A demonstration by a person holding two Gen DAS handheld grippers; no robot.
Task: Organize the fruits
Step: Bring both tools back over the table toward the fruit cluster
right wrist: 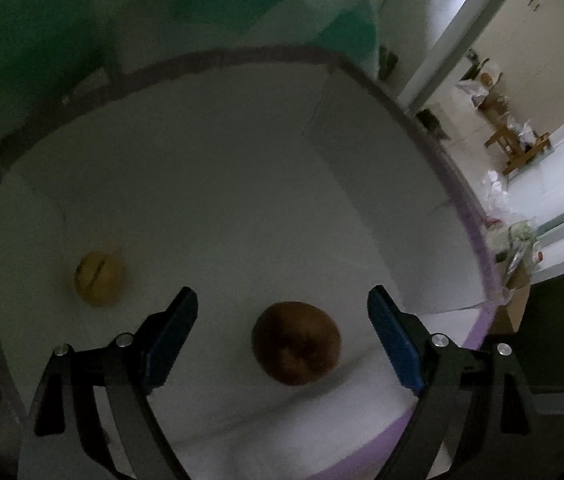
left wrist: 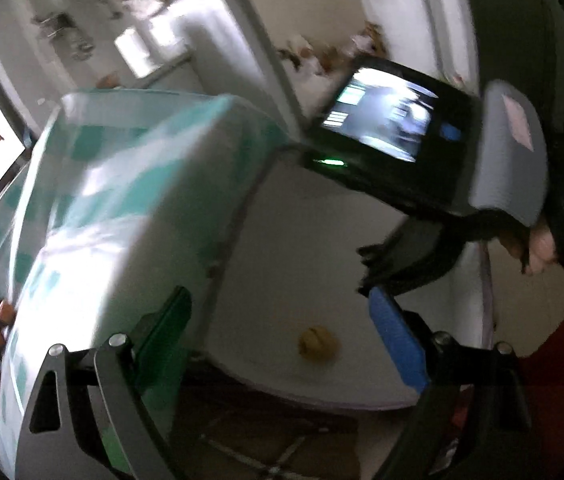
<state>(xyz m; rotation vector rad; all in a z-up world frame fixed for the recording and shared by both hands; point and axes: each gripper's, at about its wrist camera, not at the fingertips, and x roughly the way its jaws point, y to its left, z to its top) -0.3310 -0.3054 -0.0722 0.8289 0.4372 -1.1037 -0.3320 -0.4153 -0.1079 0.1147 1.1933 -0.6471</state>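
Fruits in white bin [right wrist: 241,168]: brown fruit [right wrist: 296,343], yellow fruit [right wrist: 99,279].
Your right gripper [right wrist: 282,312] fingers gape around the brown one, untouching; left gripper [left wrist: 277,320] spread, empty.

White box [right wrist: 209,168] floor with yellow fruit [right wrist: 99,279] and brown fruit [right wrist: 296,343].

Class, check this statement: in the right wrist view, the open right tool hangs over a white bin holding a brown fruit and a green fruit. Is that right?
One error: the second fruit is yellow, not green. The right wrist view shows it left of the brown fruit, both inside the white bin, under the open right tool.
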